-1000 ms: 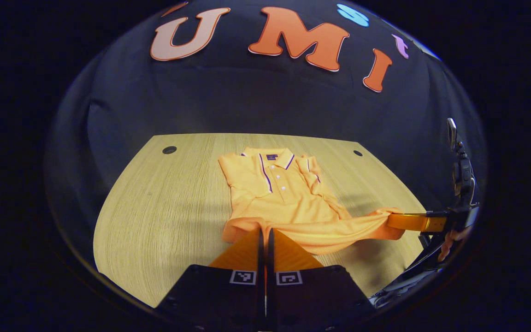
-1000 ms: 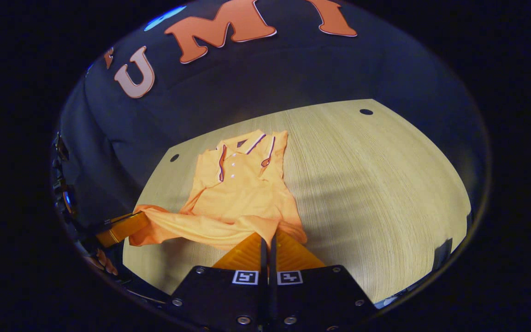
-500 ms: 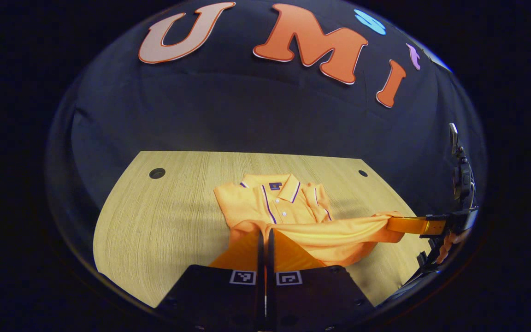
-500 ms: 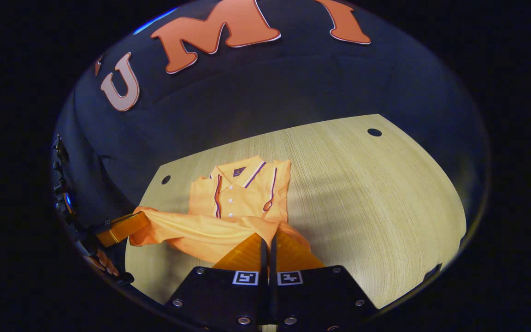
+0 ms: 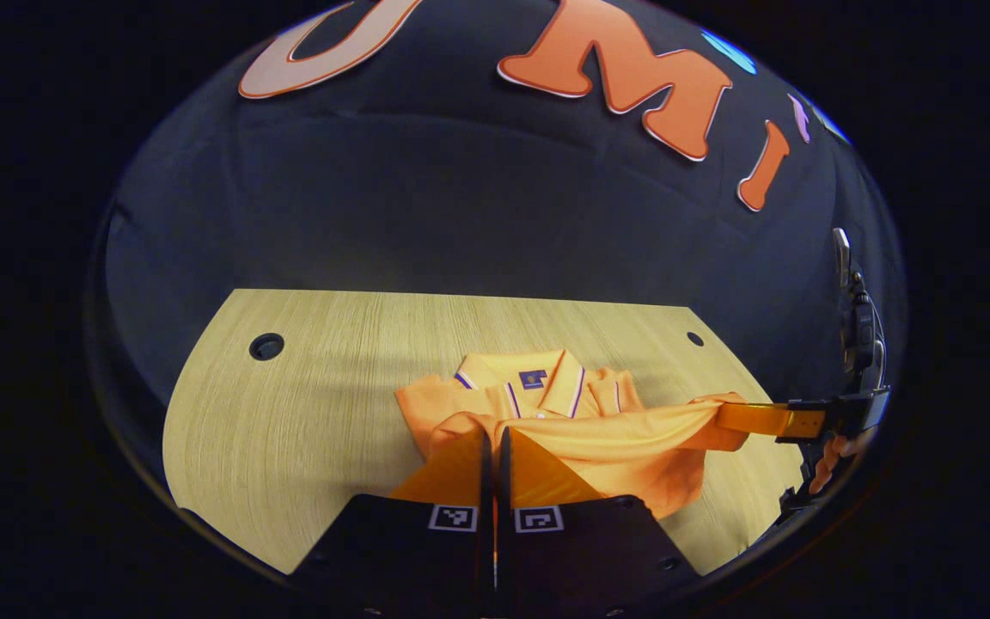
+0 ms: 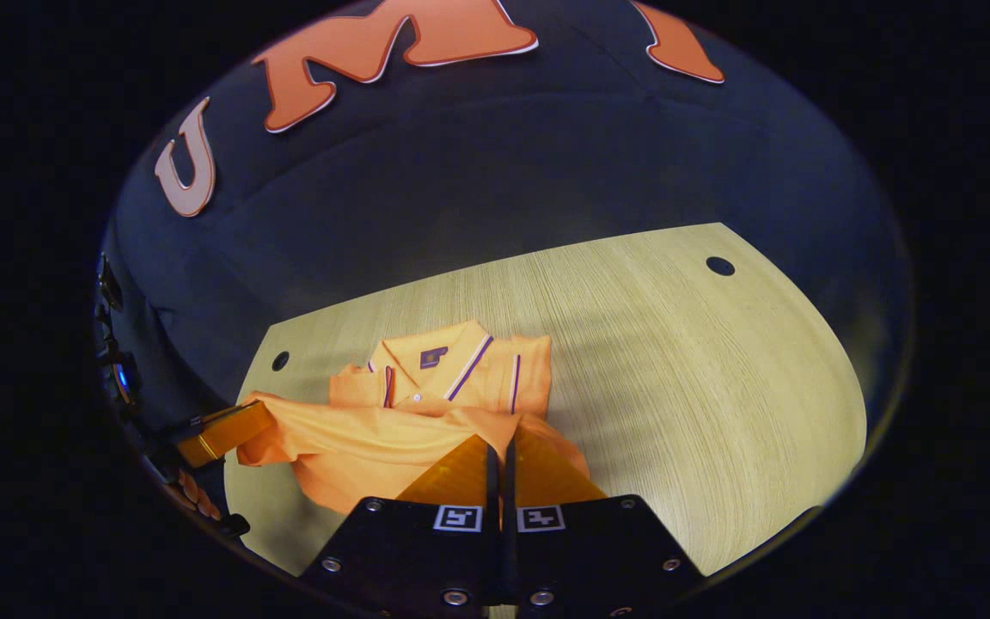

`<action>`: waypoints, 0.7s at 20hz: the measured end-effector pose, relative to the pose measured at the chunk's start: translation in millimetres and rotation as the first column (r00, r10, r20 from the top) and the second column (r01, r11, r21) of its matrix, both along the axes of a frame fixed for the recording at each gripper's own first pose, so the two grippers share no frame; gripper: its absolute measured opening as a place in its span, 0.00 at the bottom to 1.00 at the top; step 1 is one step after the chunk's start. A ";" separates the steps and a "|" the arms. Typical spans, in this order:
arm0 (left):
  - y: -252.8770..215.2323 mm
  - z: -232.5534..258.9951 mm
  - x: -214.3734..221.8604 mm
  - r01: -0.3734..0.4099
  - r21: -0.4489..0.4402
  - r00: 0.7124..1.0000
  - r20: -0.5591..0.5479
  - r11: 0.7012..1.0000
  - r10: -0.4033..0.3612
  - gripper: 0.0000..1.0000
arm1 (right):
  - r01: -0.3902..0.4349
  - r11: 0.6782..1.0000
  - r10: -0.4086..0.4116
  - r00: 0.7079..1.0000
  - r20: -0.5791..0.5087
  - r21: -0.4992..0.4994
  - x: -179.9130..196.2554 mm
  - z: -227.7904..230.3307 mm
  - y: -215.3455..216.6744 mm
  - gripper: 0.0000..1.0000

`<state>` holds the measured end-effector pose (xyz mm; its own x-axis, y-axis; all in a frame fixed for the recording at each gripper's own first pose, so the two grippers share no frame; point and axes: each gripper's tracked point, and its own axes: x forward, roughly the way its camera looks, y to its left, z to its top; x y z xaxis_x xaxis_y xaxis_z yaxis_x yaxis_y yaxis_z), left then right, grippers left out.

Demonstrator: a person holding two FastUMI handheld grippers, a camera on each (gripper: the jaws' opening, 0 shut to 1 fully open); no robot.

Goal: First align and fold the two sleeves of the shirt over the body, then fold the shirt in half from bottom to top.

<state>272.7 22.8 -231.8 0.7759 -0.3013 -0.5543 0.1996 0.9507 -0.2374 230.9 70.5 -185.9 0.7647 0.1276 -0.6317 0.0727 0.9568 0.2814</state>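
Carried farther toward collar since earlier: orange polo shirt (image 5: 598, 430) hem, pinched in both jaws; keep level, land corners squarely.

One orange polo shirt (image 5: 598, 438) on one wooden tabletop (image 5: 323, 404). Two hand-held grippers: left hand-held gripper (image 5: 492, 438), right hand-held gripper (image 6: 499, 445). Two round holes by the far corners: left hole (image 5: 265, 346), right hole (image 5: 695, 339). Two visible shirt buttons.
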 end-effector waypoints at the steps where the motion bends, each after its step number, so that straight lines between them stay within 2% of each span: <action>1: 2.5 -3.1 10.1 -0.002 -0.004 1.000 -0.005 1.000 0.002 0.01 | -0.003 1.000 0.003 1.000 -0.005 -0.007 9.4 -2.4 1.0 0.01; 6: 9.4 -24.1 57.9 0.002 -0.013 1.000 -0.026 1.000 -0.002 0.01 | 0.006 1.000 -0.007 0.999 -0.039 -0.020 53.8 -19.7 1.0 0.01; 9: 8.7 -36.1 82.1 0.019 0.021 0.999 -0.031 1.000 -0.018 0.01 | 0.004 1.000 -0.005 0.999 -0.054 -0.026 78.8 -27.1 2.1 0.00; 14: 9.3 -57.1 107.8 0.004 0.049 0.999 -0.050 0.999 -0.002 0.02 | -0.009 0.999 0.006 0.997 -0.076 -0.043 115.5 -39.3 3.6 0.01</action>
<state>380.5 32.0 -288.9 0.7463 -0.2750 -0.6061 0.1914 0.9608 -0.2003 346.3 74.1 -225.2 0.7132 0.1047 -0.6931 0.0848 0.9686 0.2336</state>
